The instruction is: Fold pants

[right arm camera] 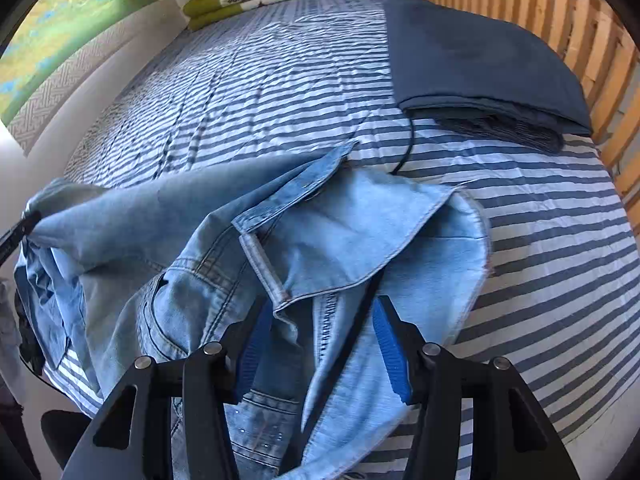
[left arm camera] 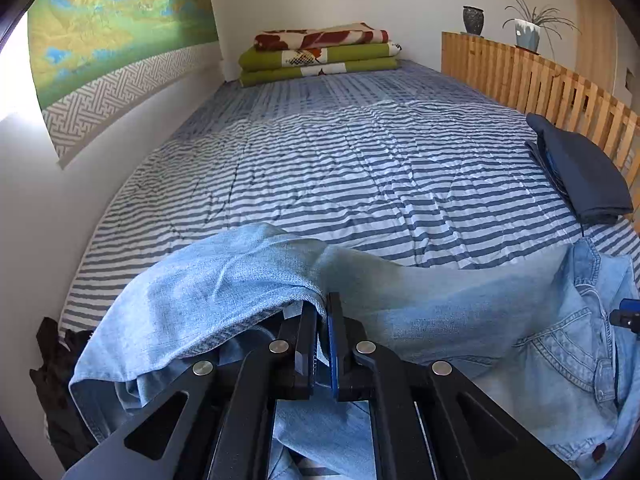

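Observation:
Light blue denim pants [left arm camera: 440, 300] lie rumpled across the near part of the striped bed [left arm camera: 320, 160]. My left gripper [left arm camera: 322, 312] is shut on a fold of the leg fabric, which drapes over its fingers and hides their tips. In the right wrist view the waist end of the pants [right arm camera: 352, 232] lies turned open, with pocket lining and zipper showing. My right gripper [right arm camera: 322, 308] stands open just above that waist; cloth lies between the blue pads [right arm camera: 390, 344] without being pressed. The left gripper [right arm camera: 18, 232] shows at the far left edge, holding the leg end.
A folded dark blue garment [right arm camera: 480, 60] lies near the wooden slatted rail [right arm camera: 560, 12] on the right. A black cable [right arm camera: 408, 144] runs out from under it. Folded green and red blankets [left arm camera: 320, 54] are stacked at the far end. Dark clothing [left arm camera: 56, 360] hangs off the bed's left edge.

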Tool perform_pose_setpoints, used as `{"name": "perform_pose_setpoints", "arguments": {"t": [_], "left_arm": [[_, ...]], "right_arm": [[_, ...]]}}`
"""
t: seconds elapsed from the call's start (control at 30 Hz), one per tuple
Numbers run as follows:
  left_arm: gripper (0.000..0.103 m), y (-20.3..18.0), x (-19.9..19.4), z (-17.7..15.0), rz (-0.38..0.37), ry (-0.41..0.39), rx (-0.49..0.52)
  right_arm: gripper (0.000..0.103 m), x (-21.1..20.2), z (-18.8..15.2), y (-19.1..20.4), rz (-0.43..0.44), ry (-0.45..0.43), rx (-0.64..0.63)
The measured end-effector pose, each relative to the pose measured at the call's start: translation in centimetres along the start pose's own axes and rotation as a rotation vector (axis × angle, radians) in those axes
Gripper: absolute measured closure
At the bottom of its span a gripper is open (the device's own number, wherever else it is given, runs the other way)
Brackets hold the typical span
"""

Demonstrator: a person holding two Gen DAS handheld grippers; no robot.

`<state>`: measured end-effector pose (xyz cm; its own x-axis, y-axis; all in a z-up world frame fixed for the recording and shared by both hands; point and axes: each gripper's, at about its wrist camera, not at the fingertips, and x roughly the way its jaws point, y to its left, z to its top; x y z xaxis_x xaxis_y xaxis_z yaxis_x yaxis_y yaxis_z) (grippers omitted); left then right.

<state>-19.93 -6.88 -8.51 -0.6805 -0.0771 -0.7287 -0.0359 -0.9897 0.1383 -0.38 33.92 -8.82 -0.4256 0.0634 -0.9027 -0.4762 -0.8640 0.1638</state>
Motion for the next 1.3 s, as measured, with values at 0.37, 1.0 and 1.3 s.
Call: {"name": "perform_pose_setpoints", "arguments": {"t": [0.37,1.0,1.3], "left_arm": [[0.099,-0.9,-3.3,-1.4,-0.012,-0.056,0.034],[0.099,0.6,-4.7,-1.4,-0.025,-0.059,0.01],[0.099,1.2,-6.6,-1.3,-0.011,-0.085,0.015]], "right_arm": [[0.076,4.5,1.0,2.9,-0.091,-0.02,-0.058],[0.1,-6.9,1.9,0.5,-0.028,-0.265,0.018],[0.1,-10.8,2.2,-0.3,0.061,-0.315,0.088]]}}
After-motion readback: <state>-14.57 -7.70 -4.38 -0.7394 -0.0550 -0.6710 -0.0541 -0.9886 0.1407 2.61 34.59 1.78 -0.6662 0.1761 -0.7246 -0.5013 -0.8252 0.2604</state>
